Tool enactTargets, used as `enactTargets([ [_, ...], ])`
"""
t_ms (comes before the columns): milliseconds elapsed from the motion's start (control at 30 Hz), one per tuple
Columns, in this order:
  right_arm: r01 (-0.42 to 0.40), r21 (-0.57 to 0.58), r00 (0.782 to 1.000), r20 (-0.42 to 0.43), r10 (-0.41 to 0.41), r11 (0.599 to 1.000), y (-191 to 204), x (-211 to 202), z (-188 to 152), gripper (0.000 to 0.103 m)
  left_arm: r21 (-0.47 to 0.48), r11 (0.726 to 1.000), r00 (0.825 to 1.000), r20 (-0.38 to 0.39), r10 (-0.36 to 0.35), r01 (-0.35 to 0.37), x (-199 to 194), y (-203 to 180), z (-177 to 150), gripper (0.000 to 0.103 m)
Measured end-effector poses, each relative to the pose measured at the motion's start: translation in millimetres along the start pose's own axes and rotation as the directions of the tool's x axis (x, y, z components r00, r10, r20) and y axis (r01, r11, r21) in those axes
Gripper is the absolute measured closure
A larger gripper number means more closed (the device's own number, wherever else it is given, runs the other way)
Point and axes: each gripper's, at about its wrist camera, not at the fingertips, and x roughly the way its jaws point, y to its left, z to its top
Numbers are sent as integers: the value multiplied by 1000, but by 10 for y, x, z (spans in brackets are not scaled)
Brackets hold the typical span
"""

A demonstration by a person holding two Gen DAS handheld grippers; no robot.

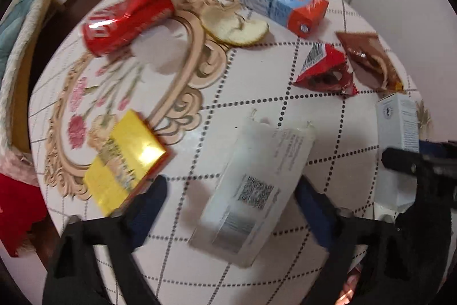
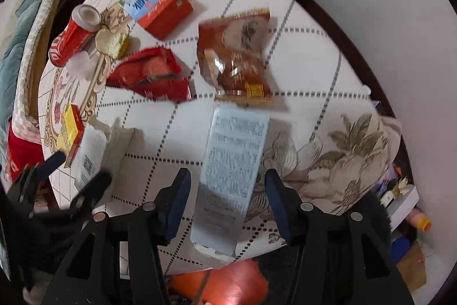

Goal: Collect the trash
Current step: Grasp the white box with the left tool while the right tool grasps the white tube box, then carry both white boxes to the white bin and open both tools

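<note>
Little collected so far, by the look of it: crushed red can (image 1: pixel 128 19), milk carton (image 1: pixel 281 3), wrappers and fruit peel (image 1: pixel 237 29) all lie on the table (image 1: pixel 257 76). Left gripper (image 1: pixel 231 205) fingers wide astride a white box (image 1: pixel 251 190). Right gripper (image 2: pixel 228 205) wide astride a pale blue box (image 2: pixel 231 176).

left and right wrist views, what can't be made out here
- White box, left view: print motion-blurred, unreadable.
- Pale blue carton, right view: text blurred; whether the fingers touch it is unclear.
- Orange thing, right view: cut off by table edge and frame bottom.
</note>
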Motion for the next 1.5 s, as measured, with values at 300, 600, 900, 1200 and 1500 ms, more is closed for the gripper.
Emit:
enactTargets([
  [300, 37, -101, 998, 49, -32, 994, 229, 108, -186, 61, -310, 950, 997, -46, -55, 38, -51, 322, -463, 52],
  [600, 119, -229, 992, 73, -104, 966, 520, 185, -366, 62, -367, 930, 1000, -16, 26, -30, -123, 321, -920, 51],
  [900, 165, -251, 985, 93, -146, 954, 808, 275, -506, 62, -342, 937, 997, 17, 79, -68, -8, 203, -755, 56],
  [1200, 63, -266, 988, 152, -23, 962, 862, -32, -788, 64, -452, 888, 968, 175, 178, -81, -917, 331, -1089, 56],
  [1500, -52, -449, 964, 212, 163, 892, 1806, -636, -1181, 64, -592, 800, 898, 292, 328, -100, -1848, 1070, -1718, 56],
])
